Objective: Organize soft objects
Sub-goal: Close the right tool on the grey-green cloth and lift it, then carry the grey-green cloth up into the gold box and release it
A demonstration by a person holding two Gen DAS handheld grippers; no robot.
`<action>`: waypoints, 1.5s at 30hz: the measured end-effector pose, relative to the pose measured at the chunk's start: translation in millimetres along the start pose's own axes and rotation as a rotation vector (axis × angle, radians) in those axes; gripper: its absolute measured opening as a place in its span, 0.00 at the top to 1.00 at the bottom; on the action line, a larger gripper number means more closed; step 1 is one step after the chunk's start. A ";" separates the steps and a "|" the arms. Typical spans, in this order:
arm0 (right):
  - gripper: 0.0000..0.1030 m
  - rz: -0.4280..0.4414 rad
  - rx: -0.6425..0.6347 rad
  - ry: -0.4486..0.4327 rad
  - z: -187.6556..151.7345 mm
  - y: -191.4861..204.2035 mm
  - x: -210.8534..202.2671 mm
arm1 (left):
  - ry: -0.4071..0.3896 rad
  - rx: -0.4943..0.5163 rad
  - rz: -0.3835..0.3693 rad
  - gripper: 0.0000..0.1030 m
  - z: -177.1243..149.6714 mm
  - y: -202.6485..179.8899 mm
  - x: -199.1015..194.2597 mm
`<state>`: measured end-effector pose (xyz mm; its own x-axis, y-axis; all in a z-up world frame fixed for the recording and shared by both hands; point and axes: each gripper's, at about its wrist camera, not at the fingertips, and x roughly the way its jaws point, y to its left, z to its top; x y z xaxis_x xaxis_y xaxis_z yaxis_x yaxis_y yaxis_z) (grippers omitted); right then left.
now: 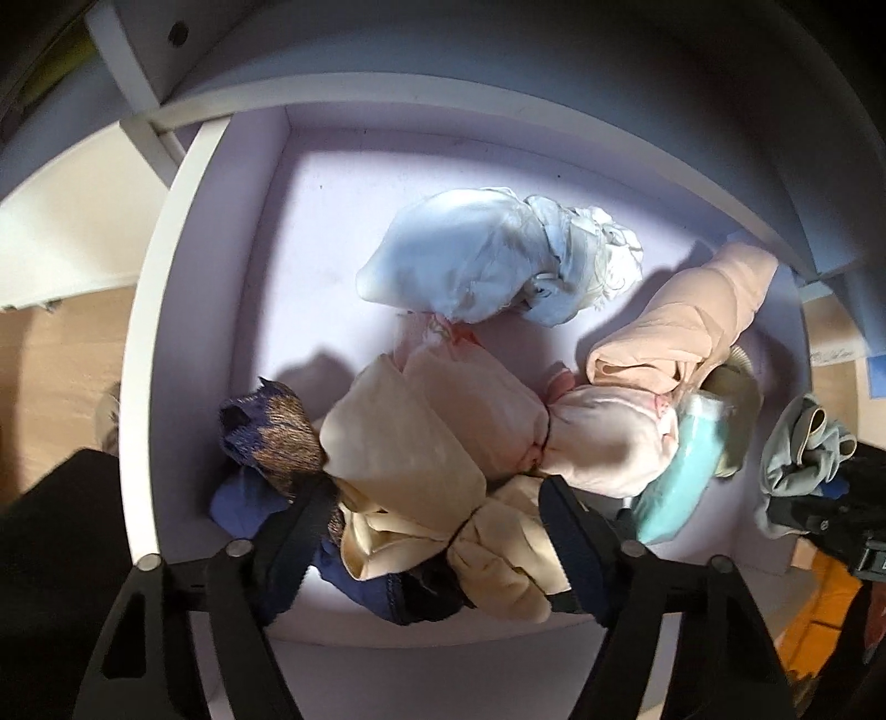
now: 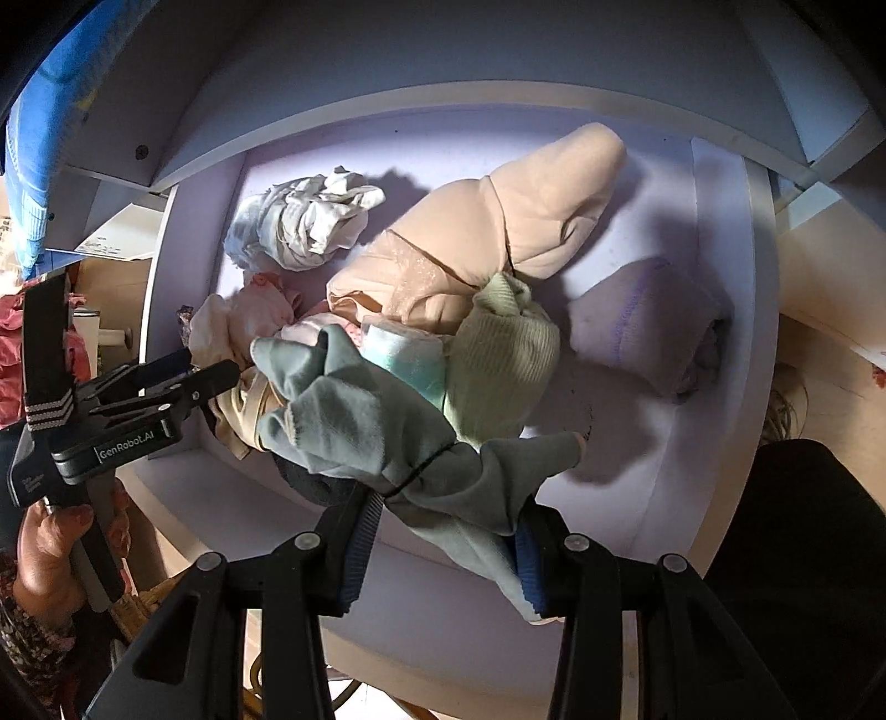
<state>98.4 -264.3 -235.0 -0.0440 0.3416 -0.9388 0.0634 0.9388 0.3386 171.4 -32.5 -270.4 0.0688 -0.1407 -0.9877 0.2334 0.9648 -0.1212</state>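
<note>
A white drawer (image 1: 166, 332) (image 2: 758, 332) holds rolled soft garments. My left gripper (image 1: 434, 531) (image 2: 210, 368) points straight down, its pads closed on a cream bundle (image 1: 410, 443) tied with a dark band. Beside that lie a navy and brown lace piece (image 1: 271, 432), a white bundle (image 1: 487, 260) (image 2: 304, 221), a peach roll (image 1: 692, 321) (image 2: 498, 221), a pink bundle (image 1: 598, 437) and a teal piece (image 1: 681, 471) (image 2: 410, 354). My right gripper (image 2: 443, 531) is shut on a grey-green garment (image 2: 360, 421) (image 1: 803, 448), held above the drawer.
A pale green ribbed roll (image 2: 509, 354) and a lilac roll (image 2: 648, 327) lie in the drawer's right part. The cabinet frame (image 1: 498, 50) overhangs the back. A hand (image 2: 50, 548) holds the left gripper. Wooden floor (image 1: 55, 360) lies outside.
</note>
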 end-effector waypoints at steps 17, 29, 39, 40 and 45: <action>0.57 0.007 -0.029 -0.061 -2.9 18.9 -12.7 | 0.048 -0.044 -0.045 0.68 -8.0 10.6 8.8; 0.57 0.180 -0.113 -0.196 -34.6 55.6 -111.6 | 0.040 -0.058 -0.062 0.69 -10.8 15.6 2.9; 0.57 0.327 -0.199 -0.409 1.8 99.4 -251.3 | 0.044 -0.039 -0.050 0.69 -7.2 6.2 11.5; 0.57 0.303 -0.207 -0.430 11.2 104.0 -260.1 | 0.044 -0.036 -0.048 0.69 -7.2 5.6 12.1; 0.57 0.131 -0.199 -0.515 78.5 120.7 -279.2 | 0.044 -0.023 -0.037 0.69 -7.4 3.0 12.4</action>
<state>196.6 -249.9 63.0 0.4469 0.4365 -0.7809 -0.1558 0.8975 0.4125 165.8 -29.7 -283.8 0.0173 -0.1671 -0.9858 0.2128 0.9640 -0.1596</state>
